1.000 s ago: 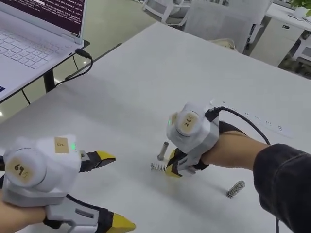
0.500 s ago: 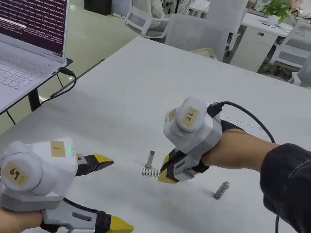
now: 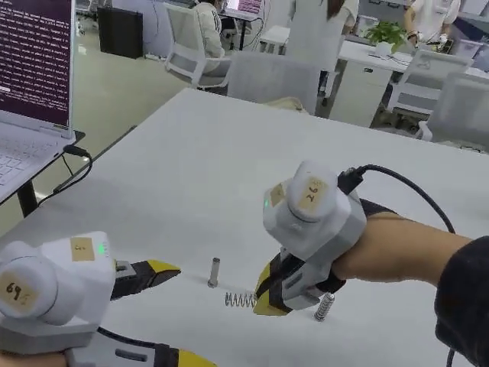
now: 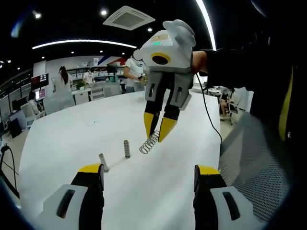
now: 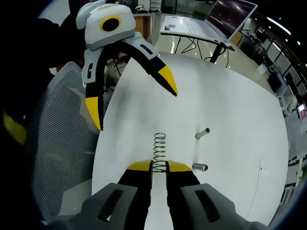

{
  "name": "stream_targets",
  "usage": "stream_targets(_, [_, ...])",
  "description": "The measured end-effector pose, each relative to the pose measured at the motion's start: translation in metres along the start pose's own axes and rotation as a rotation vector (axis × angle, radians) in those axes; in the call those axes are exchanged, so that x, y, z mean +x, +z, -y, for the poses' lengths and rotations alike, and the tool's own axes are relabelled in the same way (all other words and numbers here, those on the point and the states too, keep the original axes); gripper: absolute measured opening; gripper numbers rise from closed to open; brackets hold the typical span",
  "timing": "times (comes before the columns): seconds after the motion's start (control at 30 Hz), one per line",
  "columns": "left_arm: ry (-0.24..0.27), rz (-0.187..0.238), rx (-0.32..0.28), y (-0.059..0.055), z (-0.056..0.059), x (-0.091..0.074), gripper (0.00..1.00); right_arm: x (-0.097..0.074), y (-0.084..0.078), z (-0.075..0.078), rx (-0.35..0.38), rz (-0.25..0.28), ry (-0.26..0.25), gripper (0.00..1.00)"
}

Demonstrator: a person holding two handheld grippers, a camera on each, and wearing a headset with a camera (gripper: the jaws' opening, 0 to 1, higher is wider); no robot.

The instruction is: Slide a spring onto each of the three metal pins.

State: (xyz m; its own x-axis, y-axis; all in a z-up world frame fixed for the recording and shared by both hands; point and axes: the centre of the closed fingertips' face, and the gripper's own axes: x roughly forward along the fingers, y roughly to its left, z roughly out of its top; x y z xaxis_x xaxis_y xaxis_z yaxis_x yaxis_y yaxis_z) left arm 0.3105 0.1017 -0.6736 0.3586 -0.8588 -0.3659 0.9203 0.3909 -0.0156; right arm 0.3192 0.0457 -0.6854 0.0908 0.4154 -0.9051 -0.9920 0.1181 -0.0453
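My right gripper (image 3: 266, 300) (image 5: 159, 166) is shut on one end of a thin wire spring (image 3: 241, 299) (image 5: 159, 149), which sticks out level toward the left, just above the white table. A bare metal pin (image 3: 214, 272) (image 4: 102, 162) stands upright a little left of the spring's free end, apart from it. A second spring (image 3: 325, 306) (image 4: 127, 148) stands upright right of the gripper, seemingly sleeved over a pin. My left gripper (image 3: 179, 313) (image 4: 148, 170) hovers open at the lower left with nothing between its yellow tips, pointing at the pin.
The white table (image 3: 229, 168) stretches away ahead with bare room around the pins. A laptop (image 3: 30, 92) stands on a separate desk at the far left, its cable hanging. Office chairs (image 3: 267, 76) line the far edge.
The head view has shifted. My right gripper, still shut on the spring, has risen slightly and drawn the spring's free end away from the pin's base. The left gripper stays open.
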Motion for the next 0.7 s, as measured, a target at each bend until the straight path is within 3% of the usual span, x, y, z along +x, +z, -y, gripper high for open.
stream_targets(0.4, [-0.091, 0.032, 0.04, 0.026, 0.03, 0.015, 0.62, -0.032, -0.013, -0.022, 0.01, 0.012, -0.028, 0.08])
stream_targets(0.7, [-0.148, 0.033, 0.069, 0.038, 0.046, 0.018, 0.49, -0.042, -0.013, -0.035, 0.001, 0.017, -0.024, 0.08])
